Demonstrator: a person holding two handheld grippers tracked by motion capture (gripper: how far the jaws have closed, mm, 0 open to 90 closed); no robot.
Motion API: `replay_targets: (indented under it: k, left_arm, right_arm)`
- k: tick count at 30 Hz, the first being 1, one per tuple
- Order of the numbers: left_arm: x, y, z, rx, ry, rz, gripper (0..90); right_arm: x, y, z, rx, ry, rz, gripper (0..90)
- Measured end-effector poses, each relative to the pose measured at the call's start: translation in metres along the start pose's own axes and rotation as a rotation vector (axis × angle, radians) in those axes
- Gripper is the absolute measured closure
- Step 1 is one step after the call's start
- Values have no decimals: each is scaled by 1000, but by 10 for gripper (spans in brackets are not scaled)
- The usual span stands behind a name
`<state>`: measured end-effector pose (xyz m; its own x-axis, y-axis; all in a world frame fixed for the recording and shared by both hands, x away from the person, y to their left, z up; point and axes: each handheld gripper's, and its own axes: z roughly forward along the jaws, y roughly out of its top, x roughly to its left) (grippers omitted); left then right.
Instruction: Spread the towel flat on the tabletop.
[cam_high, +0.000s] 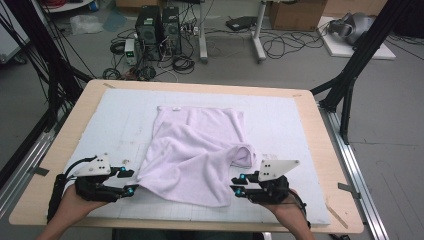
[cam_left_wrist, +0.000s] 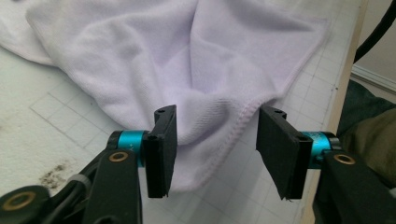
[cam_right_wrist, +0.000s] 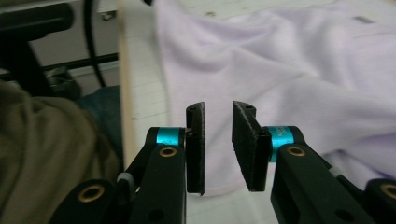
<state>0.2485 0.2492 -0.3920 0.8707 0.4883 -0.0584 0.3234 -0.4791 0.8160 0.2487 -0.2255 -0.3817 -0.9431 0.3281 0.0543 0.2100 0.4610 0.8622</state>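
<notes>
Grey flooring is seen beyond the far edge of the tabletop, strewn with tangled cables; two black computer towers stand at the far left, white table legs near the middle, and a cardboard box at the far right. Black frame struts are set at both sides of the scene. The light wooden tabletop is covered almost wholly by a pale gridded mat, marked with dark smudges at its near left.

A white towel is spread on the middle of the mat, rumpled, with one flap folded over toward the near right and its near edge lying between the two tools.

The left tool is held at the near left, just beside the towel's near-left corner. In the left gripper view its jaws are seen standing well apart, with the hemmed corner of the towel lying loose between them and not pressed by the pads.

The right tool is held at the near right, close to the folded flap. In the right gripper view its jaws are parted by a narrow gap, with the towel's edge seen beyond them and nothing gripped.
</notes>
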Motion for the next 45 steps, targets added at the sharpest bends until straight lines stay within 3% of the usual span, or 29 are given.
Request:
replay_targets:
  k: [3,7,11,18,20,21,24,25,28,32,35,43,45]
  left_arm:
    - [4,2,5,-5,-11,-4,466]
    - [15,5,15,-10,3,-18,503]
    - [26,5,34,30,12,-22,611]
    - [32,-1,78,144,2,-10,608]
    - [28,-2,81,124,32,19,636]
    - [26,-2,81,124,39,17,645]
    - [21,-3,80,125,51,18,731]
    - [20,-3,79,126,49,22,804]
    - [18,-3,77,136,54,7,865]
    - [16,-6,69,124,43,-10,871]
    - [12,-8,58,104,47,-15,871]
    - [-13,-6,35,56,61,0,864]
    - [-18,-5,31,38,50,6,814]
  right_arm:
    - [-12,1,5,12,-38,10,710]
    - [-26,-5,29,34,-35,27,674]
    - [-34,-10,53,91,-23,20,648]
    - [-38,-18,72,174,-13,20,666]
    - [-36,-21,77,208,-3,3,705]
    - [-34,-23,81,241,-6,-21,733]
    - [-34,-23,82,227,15,-14,857]
    - [-33,-24,82,227,28,-9,871]
    - [-35,-24,81,222,41,-2,881]
    - [-33,-25,77,219,54,-3,884]
    - [-28,-25,68,185,57,7,883]
    - [-8,-23,40,115,73,-1,883]
    - [-4,-23,31,104,74,-5,883]
